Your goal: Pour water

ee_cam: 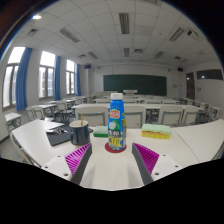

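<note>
Plastic bottle near the desk front edge looks full, heavy and smooth, so the wide-open, empty gripper should take its middle.

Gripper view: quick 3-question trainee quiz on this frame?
1. True or false: the gripper is shut on the bottle.
2. What stands left of the bottle on the table? A) dark cup B) plate C) kettle
3. Fill in: the bottle stands on a red ____.

Key: 1 false, fingers open and short of the bottle; 2 A, the dark cup; 3 coaster.
</note>
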{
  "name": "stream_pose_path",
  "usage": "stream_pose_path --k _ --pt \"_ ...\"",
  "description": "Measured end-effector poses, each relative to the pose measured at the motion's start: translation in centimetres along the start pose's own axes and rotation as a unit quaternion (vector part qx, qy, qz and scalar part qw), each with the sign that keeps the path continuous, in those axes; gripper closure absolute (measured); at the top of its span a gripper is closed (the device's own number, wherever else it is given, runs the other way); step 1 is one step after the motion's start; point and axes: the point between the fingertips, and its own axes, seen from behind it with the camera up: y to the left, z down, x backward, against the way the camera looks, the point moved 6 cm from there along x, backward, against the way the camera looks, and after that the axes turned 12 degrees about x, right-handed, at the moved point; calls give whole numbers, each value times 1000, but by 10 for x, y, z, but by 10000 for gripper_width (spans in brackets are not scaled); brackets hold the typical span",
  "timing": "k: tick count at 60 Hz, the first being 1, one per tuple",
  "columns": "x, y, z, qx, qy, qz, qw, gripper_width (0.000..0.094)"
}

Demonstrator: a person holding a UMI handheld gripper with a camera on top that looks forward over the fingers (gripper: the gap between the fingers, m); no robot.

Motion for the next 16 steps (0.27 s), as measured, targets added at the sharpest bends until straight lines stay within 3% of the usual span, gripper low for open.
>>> stream_pose_path --k 16 --pt "32 5 6 6 -50 6 999 78"
